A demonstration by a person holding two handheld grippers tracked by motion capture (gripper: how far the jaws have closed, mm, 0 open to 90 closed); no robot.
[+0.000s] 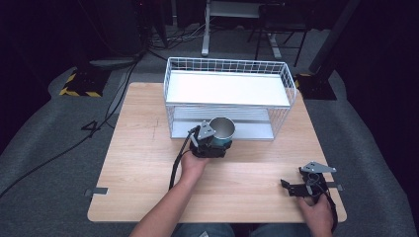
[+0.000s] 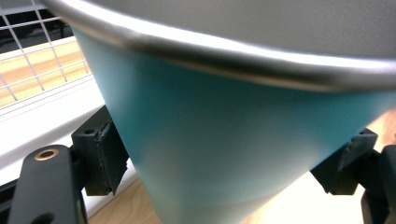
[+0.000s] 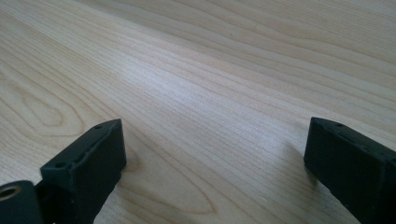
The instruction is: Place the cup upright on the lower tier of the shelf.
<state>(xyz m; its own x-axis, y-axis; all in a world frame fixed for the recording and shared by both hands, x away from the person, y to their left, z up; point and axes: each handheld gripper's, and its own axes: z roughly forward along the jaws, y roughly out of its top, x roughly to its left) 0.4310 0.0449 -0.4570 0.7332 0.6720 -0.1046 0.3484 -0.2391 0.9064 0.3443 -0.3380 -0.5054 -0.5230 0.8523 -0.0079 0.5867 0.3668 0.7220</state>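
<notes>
Left gripper [image 1: 213, 143] pinches the teal steel-rimmed metal cup [image 1: 222, 130] at the white wire shelf rack's [image 1: 170, 79] lower-tier mouth, apparently mid-placement, next needing a level push inward; right gripper [image 1: 298, 188] rests spread on the wooden table [image 1: 143, 163].

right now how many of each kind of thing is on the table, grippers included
cup: 1, teal with a steel rim, shut between the left gripper's jaws
wire rack: 1, white, two shelves
grippers: 2, left gripper and right gripper, the right one open over bare table
total: 4
</notes>
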